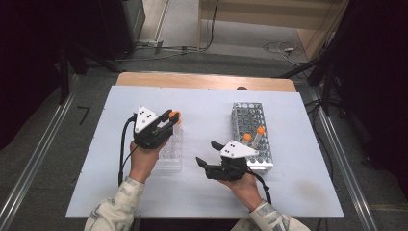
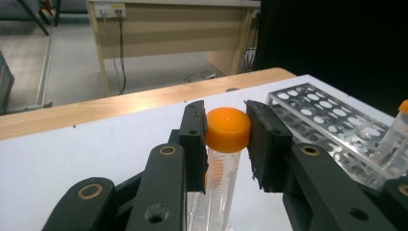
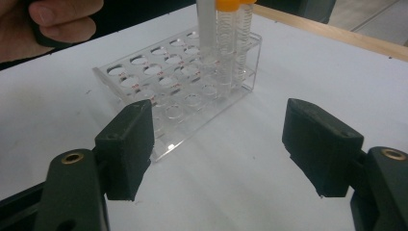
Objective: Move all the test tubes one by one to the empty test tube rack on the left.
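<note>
Squarely between the left hand-held gripper [image 2: 226, 144] jaws sits the orange-capped tube [image 2: 227, 144].

Orange cap [image 2: 227, 129], black tongs [image 2: 226, 144], white table [image 1: 202, 192], camouflage-patterned sleeve [image 1: 113, 211]

Counts: 2 racks, clear one [image 1: 172, 153] left of centre, metal one [image 1: 252, 134] right of centre. 3 orange-capped tubes: 1 [image 1: 175, 115] at the clear rack, 2 [image 1: 253, 137] in the metal rack. 2 grippers, left [image 1: 168, 117] and right [image 1: 206, 155]. 1 table [image 1: 202, 192].
</note>
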Action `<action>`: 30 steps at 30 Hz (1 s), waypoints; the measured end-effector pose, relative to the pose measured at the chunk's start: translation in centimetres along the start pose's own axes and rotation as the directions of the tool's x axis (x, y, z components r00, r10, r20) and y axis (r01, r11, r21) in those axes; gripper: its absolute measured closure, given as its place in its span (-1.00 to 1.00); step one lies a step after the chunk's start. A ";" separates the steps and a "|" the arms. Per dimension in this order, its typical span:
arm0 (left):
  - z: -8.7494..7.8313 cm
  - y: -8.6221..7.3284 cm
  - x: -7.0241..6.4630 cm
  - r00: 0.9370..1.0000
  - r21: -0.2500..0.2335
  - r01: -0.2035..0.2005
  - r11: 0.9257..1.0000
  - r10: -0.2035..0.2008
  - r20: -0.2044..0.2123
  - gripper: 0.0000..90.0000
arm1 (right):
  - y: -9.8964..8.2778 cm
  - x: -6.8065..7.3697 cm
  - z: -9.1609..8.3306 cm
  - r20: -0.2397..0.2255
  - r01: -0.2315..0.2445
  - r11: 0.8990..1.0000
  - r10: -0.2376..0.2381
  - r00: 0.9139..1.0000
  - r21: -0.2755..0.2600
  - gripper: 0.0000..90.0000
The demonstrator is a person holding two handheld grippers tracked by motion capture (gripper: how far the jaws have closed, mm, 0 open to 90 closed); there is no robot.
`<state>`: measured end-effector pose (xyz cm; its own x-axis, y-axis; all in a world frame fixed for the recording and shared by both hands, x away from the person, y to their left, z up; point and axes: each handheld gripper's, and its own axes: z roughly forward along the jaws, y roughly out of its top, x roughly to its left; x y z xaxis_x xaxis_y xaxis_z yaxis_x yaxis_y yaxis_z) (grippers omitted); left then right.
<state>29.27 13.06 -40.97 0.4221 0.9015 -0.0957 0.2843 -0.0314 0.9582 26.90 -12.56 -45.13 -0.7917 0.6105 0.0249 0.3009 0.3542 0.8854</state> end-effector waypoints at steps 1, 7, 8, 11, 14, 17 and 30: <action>0.1 -0.1 0.0 1.000 0.005 0.001 1.000 -0.001 -0.003 0.57 | 0.0 0.0 0.0 0.000 -0.001 1.000 0.001 1.000 -0.001 -0.45; 0.9 -1.0 -0.3 1.000 0.038 -0.021 0.999 0.021 -0.014 0.57 | 0.0 0.0 -0.2 -0.001 -0.007 1.000 0.007 1.000 -0.008 -0.44; 1.0 -1.2 -0.4 1.000 0.043 -0.022 0.999 0.023 -0.017 0.57 | 0.0 0.0 -0.2 0.000 -0.004 1.000 0.004 1.000 -0.008 -0.44; 1.2 -1.5 -0.5 0.999 0.056 -0.033 0.998 0.035 -0.023 0.57 | 0.0 0.0 -0.2 0.000 -0.008 1.000 0.008 1.000 -0.010 -0.44; 1.3 -1.8 -0.6 0.999 0.062 -0.029 0.998 0.031 -0.027 0.56 | 0.0 0.0 -0.2 -0.001 -0.006 1.000 0.006 1.000 -0.010 -0.44; 1.3 -1.8 -0.5 0.999 0.060 -0.029 0.998 0.030 -0.028 0.54 | 0.0 0.0 -0.2 -0.001 -0.005 1.000 0.005 1.000 -0.009 -0.44; 0.9 -1.7 -0.5 1.000 0.053 -0.020 0.998 0.020 -0.014 0.26 | 0.0 0.0 -0.4 0.001 -0.006 1.000 0.006 1.000 -0.015 -0.42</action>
<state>29.35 12.24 -42.83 0.4157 0.9067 -0.0722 0.3214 -0.0722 0.9442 26.72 -12.80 -44.95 -0.7892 0.6134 0.0298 0.2976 0.3395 0.8923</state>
